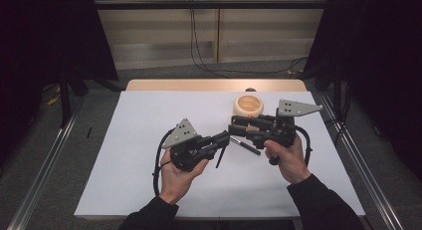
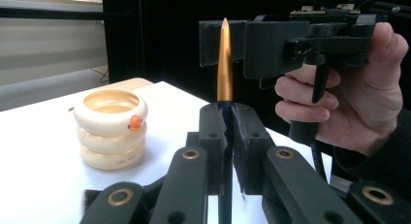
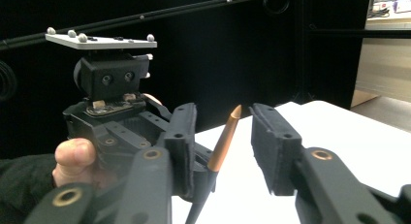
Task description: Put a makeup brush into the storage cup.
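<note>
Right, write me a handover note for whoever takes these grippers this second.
Left gripper: shut on the pen, gripping its dark barrel, copper tip pointing up.
Right gripper: open, jaws either side of the copper tip, pads not touching it.
The pen's cap, a slim dark piece, lies on the white table between the two grippers. The cream ringed cup stands at the far side, nothing in it that shows.
Done: pen picked up and bared.
Left, probably: right gripper takes hold of the pen; after that, unclear.

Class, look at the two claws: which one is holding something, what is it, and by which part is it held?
The left claw is shut on the slim pen with a copper-coloured pointed tip, gripping its dark barrel just below the copper section. The right claw stands open around that tip, pads not touching.
</note>
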Tool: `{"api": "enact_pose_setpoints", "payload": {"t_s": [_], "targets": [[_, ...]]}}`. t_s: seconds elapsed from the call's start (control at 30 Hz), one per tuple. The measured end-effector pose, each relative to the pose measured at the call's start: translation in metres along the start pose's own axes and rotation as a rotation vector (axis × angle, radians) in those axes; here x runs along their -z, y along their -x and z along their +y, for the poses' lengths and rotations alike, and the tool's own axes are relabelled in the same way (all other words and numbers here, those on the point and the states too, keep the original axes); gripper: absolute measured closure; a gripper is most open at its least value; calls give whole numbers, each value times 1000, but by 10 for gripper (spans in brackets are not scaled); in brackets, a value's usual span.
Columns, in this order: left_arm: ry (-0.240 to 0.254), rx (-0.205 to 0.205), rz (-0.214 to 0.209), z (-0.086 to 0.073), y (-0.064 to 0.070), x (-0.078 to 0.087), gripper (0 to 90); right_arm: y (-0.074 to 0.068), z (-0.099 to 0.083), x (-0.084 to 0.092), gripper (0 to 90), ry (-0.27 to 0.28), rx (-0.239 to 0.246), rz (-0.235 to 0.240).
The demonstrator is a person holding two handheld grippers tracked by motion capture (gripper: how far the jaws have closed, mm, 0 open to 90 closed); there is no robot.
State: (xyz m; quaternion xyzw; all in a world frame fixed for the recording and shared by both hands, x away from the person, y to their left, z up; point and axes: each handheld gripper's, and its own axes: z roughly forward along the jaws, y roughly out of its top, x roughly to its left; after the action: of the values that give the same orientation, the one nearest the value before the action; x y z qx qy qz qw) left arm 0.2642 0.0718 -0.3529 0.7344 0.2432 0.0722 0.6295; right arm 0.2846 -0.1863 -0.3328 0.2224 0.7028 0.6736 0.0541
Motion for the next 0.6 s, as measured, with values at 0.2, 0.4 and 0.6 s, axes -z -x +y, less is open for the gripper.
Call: {"api": "enact_pose_setpoints", "payload": {"t_s": [0.2,0.4,0.6], "targets": [[-4,-8,-1,-1,0,-2,836,1,-3,-6,810,-26,-21,13],[-6,-9,-3,-4,-1,-3,837,3,-4,-8,846,-38,-31,21],[12,13,-15,-9,-5,-6,830,2,-5,-9,848,-51,-22,8]]}}
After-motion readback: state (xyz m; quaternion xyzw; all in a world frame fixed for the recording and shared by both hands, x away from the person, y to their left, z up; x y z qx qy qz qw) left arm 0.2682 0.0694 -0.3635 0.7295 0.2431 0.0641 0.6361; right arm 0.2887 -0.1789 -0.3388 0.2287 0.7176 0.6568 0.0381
